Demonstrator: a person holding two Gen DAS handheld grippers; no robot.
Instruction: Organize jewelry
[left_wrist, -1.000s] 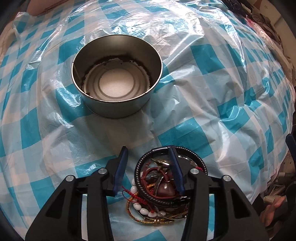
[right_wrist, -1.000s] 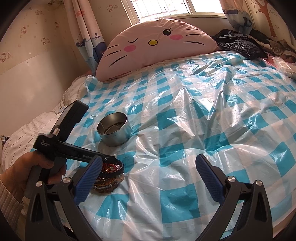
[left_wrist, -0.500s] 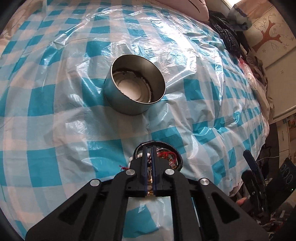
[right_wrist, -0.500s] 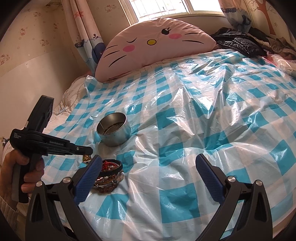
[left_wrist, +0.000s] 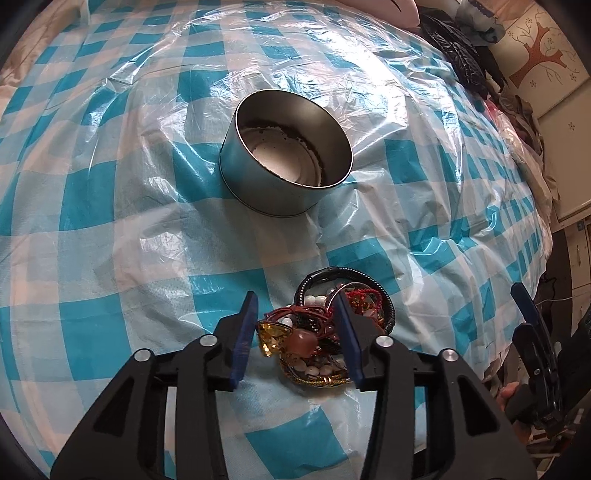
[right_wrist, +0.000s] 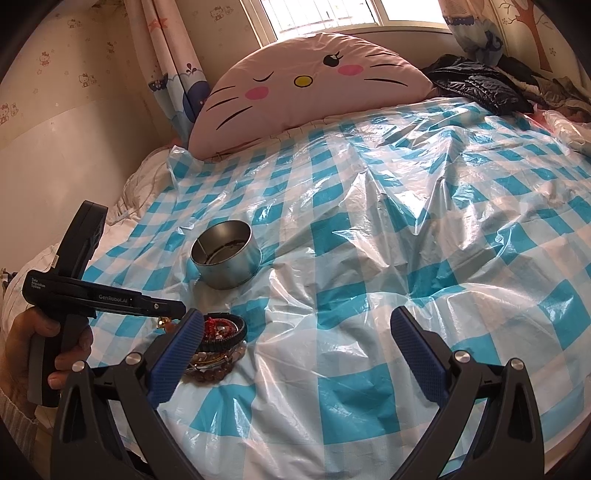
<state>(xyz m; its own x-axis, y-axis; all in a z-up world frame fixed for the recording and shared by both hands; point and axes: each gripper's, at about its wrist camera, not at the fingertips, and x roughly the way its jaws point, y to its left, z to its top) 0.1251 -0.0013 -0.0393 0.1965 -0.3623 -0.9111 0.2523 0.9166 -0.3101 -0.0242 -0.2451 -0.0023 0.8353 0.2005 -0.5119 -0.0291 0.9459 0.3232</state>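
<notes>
Tangled beads and cords in the jewelry pile (left_wrist: 325, 332), lower centre, snag easily; your left gripper (left_wrist: 295, 332) jaws, just reopening, straddle it ungripped, so pinch the stiff black bangle (left_wrist: 347, 275).

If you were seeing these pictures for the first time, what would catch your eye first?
Probably the tangled jewelry pile on the blue-checked plastic sheet, lying beneath the open left claw. Just beyond it stands an empty metal tin, and a big pink cat-face cushion fills the head of the bed.

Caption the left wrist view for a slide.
Left tongs open over tangled jewelry pile, empty metal tin beyond on checkered plastic sheet.
</notes>
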